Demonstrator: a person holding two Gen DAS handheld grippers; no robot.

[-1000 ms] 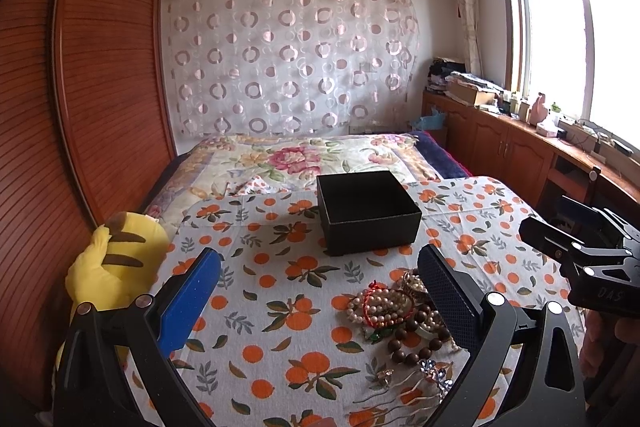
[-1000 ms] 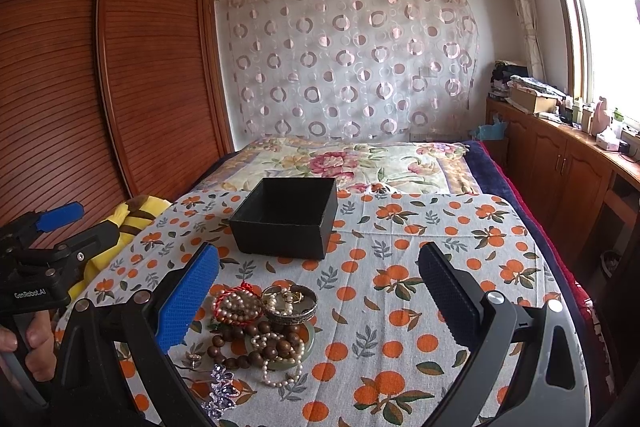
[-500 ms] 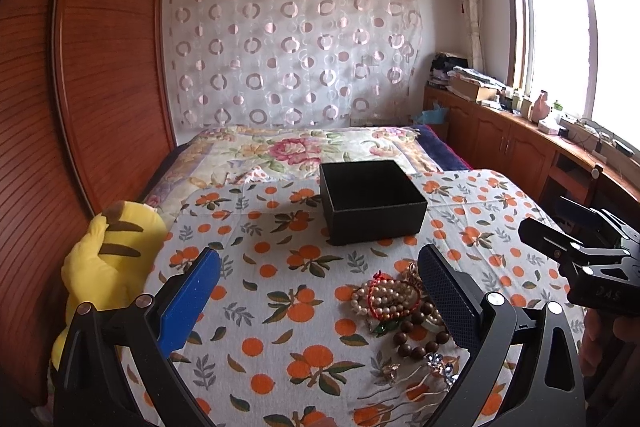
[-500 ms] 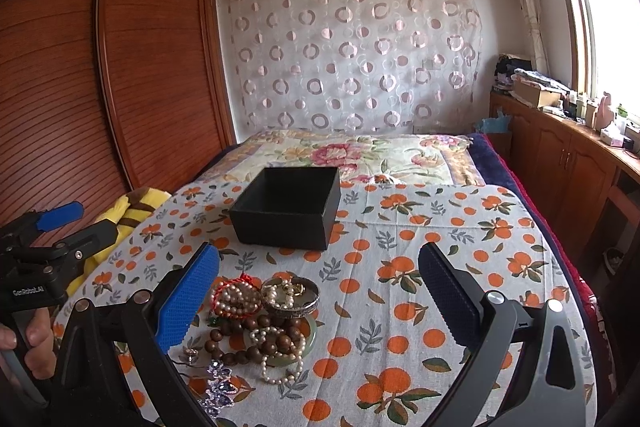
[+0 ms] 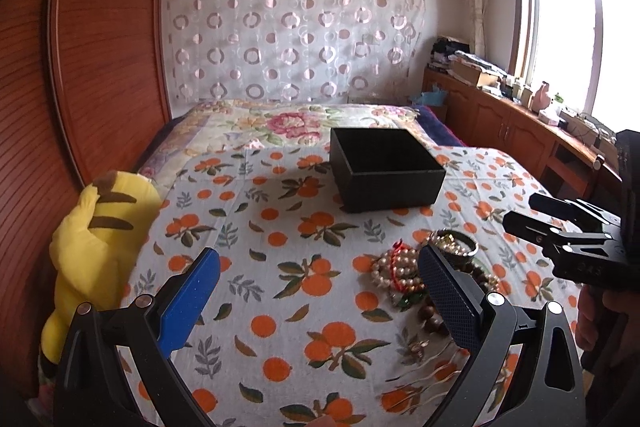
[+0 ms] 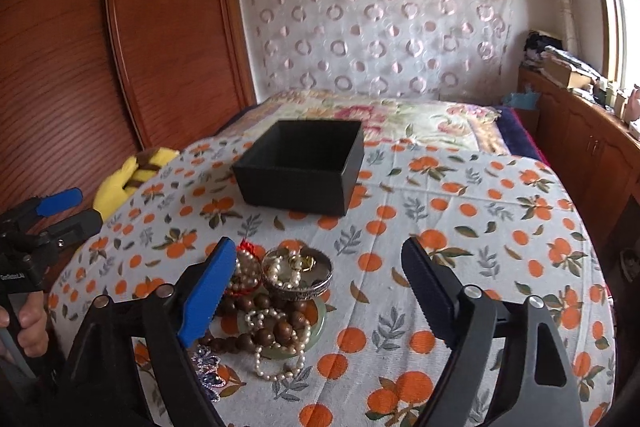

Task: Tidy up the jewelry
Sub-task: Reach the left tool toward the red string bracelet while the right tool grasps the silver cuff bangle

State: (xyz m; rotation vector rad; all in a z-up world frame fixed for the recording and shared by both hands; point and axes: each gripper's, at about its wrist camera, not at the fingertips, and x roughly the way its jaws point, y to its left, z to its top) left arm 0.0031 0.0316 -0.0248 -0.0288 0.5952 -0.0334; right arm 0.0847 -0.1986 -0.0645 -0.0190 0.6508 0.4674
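both your claws have dropped closer to the jewelry pile [image 6: 276, 301], heaped on the bed just before the empty black box [image 6: 300, 165]. your right claw [image 6: 320, 297] has just been narrowing, nothing gripped; left claw [image 5: 316, 301] gapes, empty. first pick looks imminent.

a black box [image 6: 298, 167] sits on a white cloth [image 6: 460, 227] printed with oranges, beside a yellow striped plush [image 5: 100, 247].

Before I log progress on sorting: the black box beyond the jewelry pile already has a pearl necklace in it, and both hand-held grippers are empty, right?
Not quite. The black box shows nothing inside in the right wrist view; the pearl necklace lies in the jewelry pile on the bedspread. Both hand-held grippers are empty.
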